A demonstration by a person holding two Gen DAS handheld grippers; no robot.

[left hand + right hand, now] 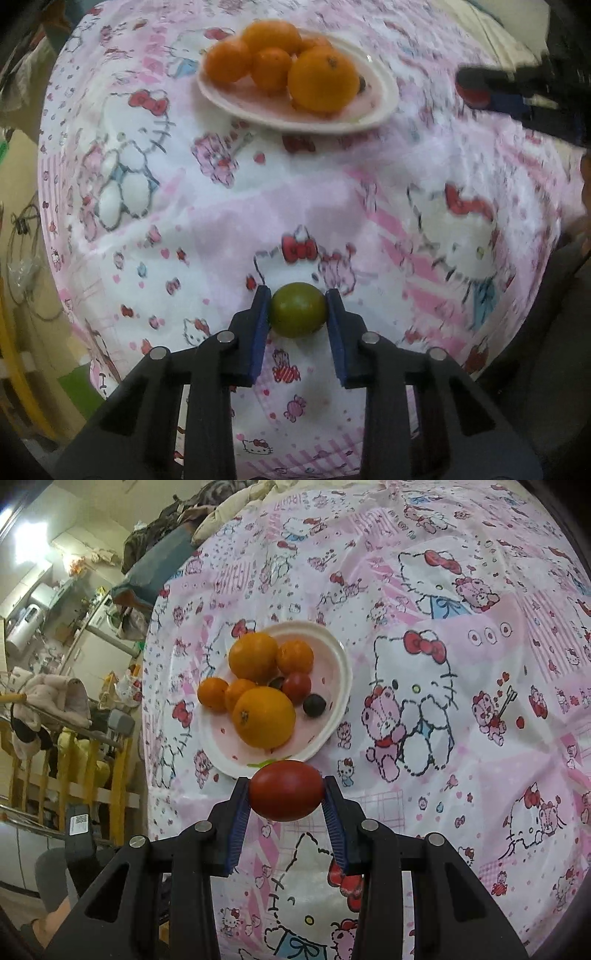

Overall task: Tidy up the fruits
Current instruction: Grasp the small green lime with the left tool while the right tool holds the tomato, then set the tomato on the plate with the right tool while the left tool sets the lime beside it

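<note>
Here, left gripper (pixel 298 309) pinching a green fruit (pixel 297 310), right gripper (pixel 285 791) clamping a red tomato (pixel 285 790), plate (pixel 338 686) of oranges (pixel 265 716) beyond.

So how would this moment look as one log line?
left gripper: shut on green fruit | right gripper: shut on red fruit | plate: oranges

Both fisheye views are bending the scene hard, curving the patterned cloth (pixel 258 206) away toward dark vignetted corners. In the left wrist view, motion blur is smearing the print far beyond the jaws and out to their right, while the small green fruit (pixel 297 309) between them is staying fairly crisp. The right wrist view is reading sharper throughout. Soft, even indoor light is falling overall; a bright ceiling glare (pixel 31 541) is blooming far up-left of the jaws.
</note>
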